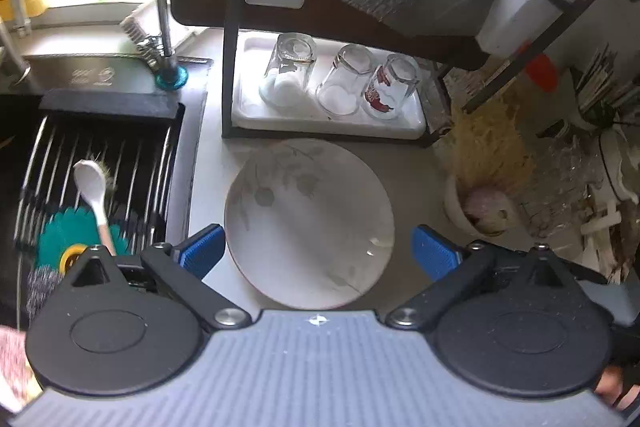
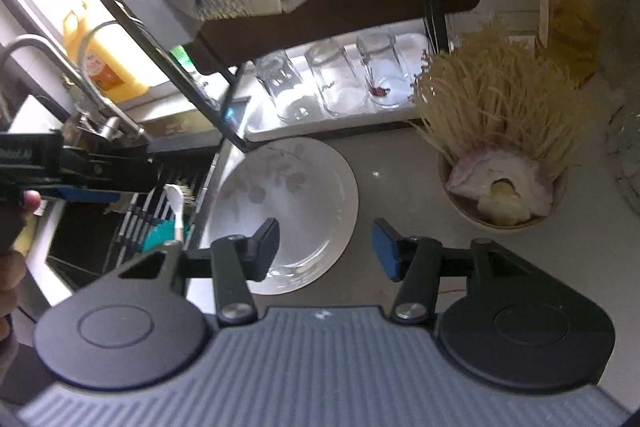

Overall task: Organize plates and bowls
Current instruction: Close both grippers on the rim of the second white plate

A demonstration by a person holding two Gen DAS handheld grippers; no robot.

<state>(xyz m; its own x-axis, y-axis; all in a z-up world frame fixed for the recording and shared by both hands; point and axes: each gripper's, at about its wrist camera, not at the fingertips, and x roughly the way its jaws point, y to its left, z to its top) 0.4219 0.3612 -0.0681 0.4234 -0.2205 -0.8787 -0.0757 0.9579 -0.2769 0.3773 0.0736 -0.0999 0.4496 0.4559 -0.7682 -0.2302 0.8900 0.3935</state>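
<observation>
A white plate (image 1: 308, 223) with a faint grey leaf pattern lies flat on the grey counter, in front of a black dish rack. My left gripper (image 1: 318, 253) is open above the plate's near half, its blue pads on either side of it. The plate also shows in the right wrist view (image 2: 288, 203). My right gripper (image 2: 326, 247) is open over the plate's right rim, the left finger above the plate, the right finger over bare counter. The left gripper (image 2: 80, 171) appears at that view's left edge, held by a hand.
A white tray (image 1: 328, 121) with three upturned glasses (image 1: 340, 83) sits under the rack (image 1: 228, 67). A sink (image 1: 92, 163) with a drainer, white spoon and faucet (image 1: 160, 7) lies left. A bowl with dried grass (image 2: 500, 155) and an orange-lidded jar (image 2: 572, 7) stand right.
</observation>
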